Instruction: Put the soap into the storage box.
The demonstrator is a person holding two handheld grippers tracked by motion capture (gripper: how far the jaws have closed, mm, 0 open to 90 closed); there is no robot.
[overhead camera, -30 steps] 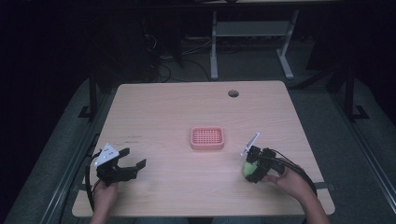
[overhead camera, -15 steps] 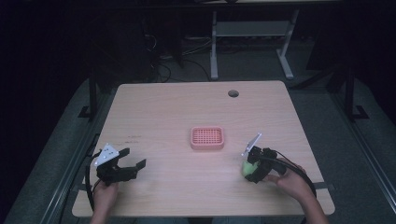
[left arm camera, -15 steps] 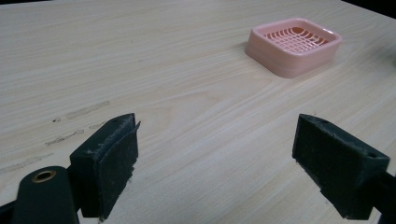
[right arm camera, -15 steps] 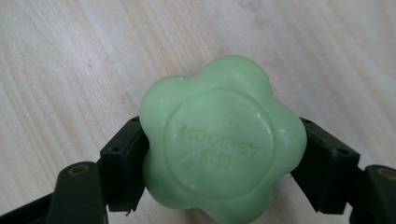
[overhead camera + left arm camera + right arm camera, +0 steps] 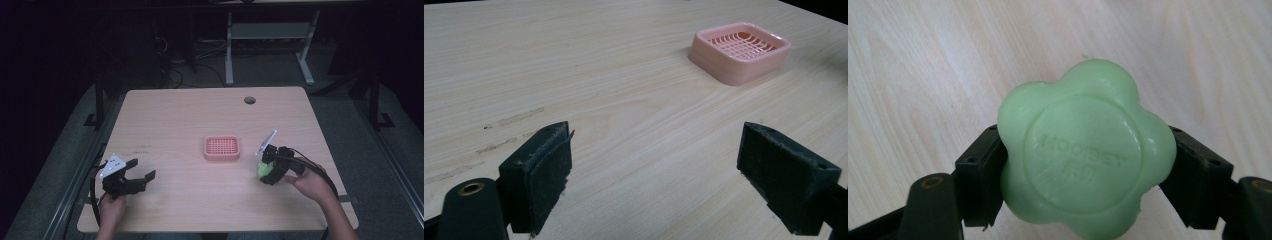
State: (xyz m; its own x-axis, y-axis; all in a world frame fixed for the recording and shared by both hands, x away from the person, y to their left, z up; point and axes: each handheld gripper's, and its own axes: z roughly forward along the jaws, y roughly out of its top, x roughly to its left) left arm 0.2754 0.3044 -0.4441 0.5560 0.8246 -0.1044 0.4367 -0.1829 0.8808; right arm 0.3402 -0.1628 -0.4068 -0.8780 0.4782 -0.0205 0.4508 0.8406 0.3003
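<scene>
Now the right gripper (image 5: 266, 172) clamps a green soap (image 5: 262, 170); the left gripper (image 5: 141, 171) rests with jaws spread wide, holding nothing.

High view: the soap sits in the right gripper's jaws near the table's (image 5: 175, 115) right front, with a pink soap dish (image 5: 222, 147) near it at the middle. Left gripper view: both jaws apart over bare wood, dish (image 5: 740, 50) well ahead. Right gripper view: the flower-shaped soap (image 5: 1085, 150) is pinched between both jaws, embossed face toward the camera.

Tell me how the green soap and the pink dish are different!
The green soap is a solid flower shape; the pink dish is rectangular with a slotted bottom. The soap is clamped in the right tool; the dish sits free on the table. Both have rounded edges.
</scene>
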